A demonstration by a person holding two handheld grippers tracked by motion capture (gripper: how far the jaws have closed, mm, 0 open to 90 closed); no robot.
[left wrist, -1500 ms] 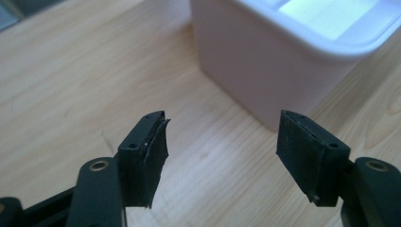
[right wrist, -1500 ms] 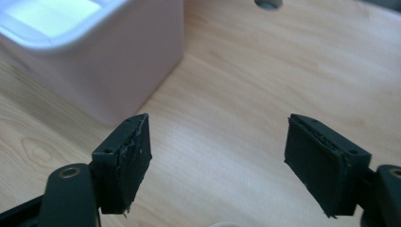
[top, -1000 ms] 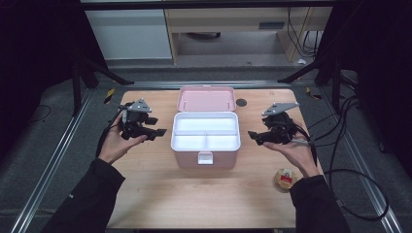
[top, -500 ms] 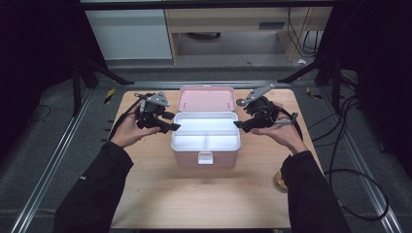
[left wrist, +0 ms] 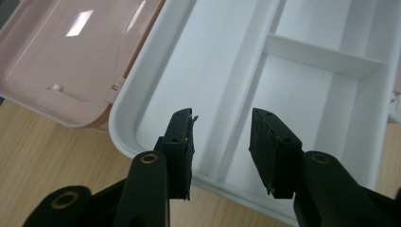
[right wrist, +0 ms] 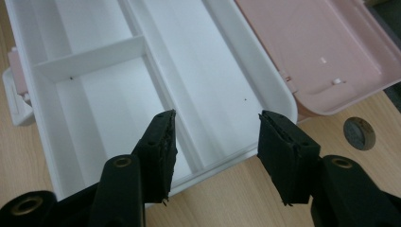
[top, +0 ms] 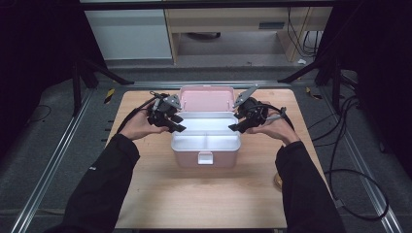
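A pink box (top: 214,158) stands mid-table, its lid (top: 204,98) laid open at the back. A white divided tray (top: 206,115) sits inside it. My left gripper (top: 176,124) hovers at the tray's left end; in the left gripper view (left wrist: 222,118) its jaws stand apart over the tray's rim (left wrist: 124,142), gripping nothing. At the right end is my right gripper (top: 234,127), and in the right gripper view (right wrist: 216,117) its jaws straddle the rim (right wrist: 222,163) without touching it. Both pairs of jaws have just been closing with only the tray below them.
A small tan round object (top: 277,180) lies near the table's front right, partly hidden by the right sleeve. A grey round plug (right wrist: 358,133) sits in the wooden tabletop (top: 194,199) beside the lid. Metal rails and cables run along both sides of the table.
Both hands have come in from the sides and a little toward the back, up to the box's two ends. Both pairs of jaws stand narrower than before.
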